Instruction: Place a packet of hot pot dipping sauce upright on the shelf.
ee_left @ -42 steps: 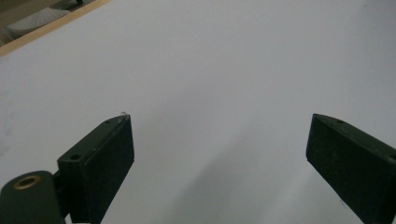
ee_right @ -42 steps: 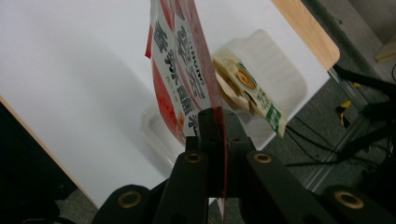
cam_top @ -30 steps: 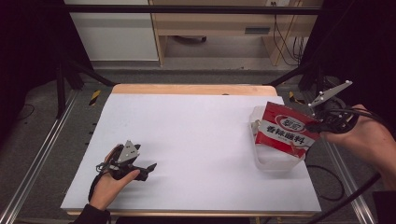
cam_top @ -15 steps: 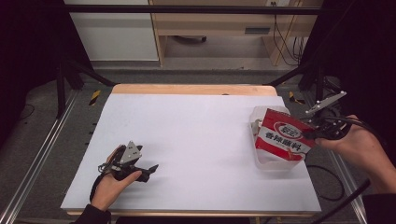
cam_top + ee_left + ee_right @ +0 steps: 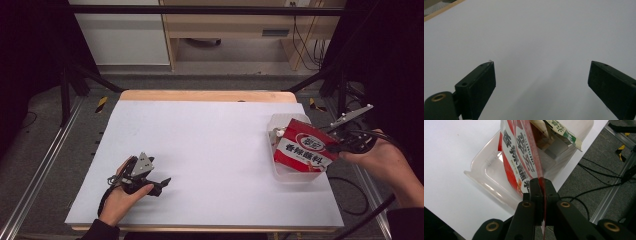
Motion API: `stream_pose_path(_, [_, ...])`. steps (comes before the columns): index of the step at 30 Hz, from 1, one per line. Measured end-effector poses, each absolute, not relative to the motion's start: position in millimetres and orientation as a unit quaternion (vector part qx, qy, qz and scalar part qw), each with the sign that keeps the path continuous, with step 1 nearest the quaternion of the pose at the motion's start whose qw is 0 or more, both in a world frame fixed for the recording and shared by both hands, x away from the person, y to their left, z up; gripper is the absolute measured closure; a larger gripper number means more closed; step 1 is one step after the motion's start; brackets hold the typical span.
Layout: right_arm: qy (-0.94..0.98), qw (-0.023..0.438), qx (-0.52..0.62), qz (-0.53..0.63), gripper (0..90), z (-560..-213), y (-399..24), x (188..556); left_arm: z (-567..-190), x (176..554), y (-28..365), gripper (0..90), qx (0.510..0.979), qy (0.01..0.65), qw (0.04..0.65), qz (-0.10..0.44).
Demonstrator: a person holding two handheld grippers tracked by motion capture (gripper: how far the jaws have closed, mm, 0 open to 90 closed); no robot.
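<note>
— Writing on the red packet (image 5: 305,151): what can be read?

— White Chinese characters and the Latin letters "CUIHONG" are seen in the right gripper view. A second packet (image 5: 562,131) with green print is seen deeper in the clear plastic tub (image 5: 295,176).

— How is the red packet held?

— Its edge is pinched between the closed jaws of the right gripper (image 5: 341,147), over the tub at the table's (image 5: 210,140) right edge.

— And the left gripper (image 5: 162,184)?

— Its jaws are spread wide over bare white tabletop, with nothing between them.
</note>
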State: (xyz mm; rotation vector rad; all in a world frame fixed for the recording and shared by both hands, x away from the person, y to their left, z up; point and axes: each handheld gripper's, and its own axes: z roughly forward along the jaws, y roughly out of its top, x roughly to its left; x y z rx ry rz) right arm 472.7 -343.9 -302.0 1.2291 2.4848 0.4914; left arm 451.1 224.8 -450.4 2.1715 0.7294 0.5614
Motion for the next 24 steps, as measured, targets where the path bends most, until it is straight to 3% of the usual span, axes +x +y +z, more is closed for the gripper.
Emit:
stream_pose_path(3, [0.875,0.167,0.419,0.174,83.0,-301,-344,471,-450,451,224,7.6,0.851,0.285,0.382,0.221])
stream_pose_path(9, [0.878,0.207,0.381,0.204,44.1,-289,-331,466,-450,451,224,7.6,0.850,0.286,0.384,0.221])
stream_pose_path(13, [0.869,0.241,0.358,0.241,28.3,-273,-310,464,-449,451,225,7.6,0.849,0.286,0.384,0.222])
stream_pose_path(19, [0.853,0.276,0.319,0.306,19.4,-259,-259,466,-449,451,226,7.5,0.849,0.287,0.384,0.223])
stream_pose_path(24, [0.848,0.276,0.290,0.347,16.3,-264,-214,466,-448,451,230,7.5,0.846,0.291,0.386,0.226])
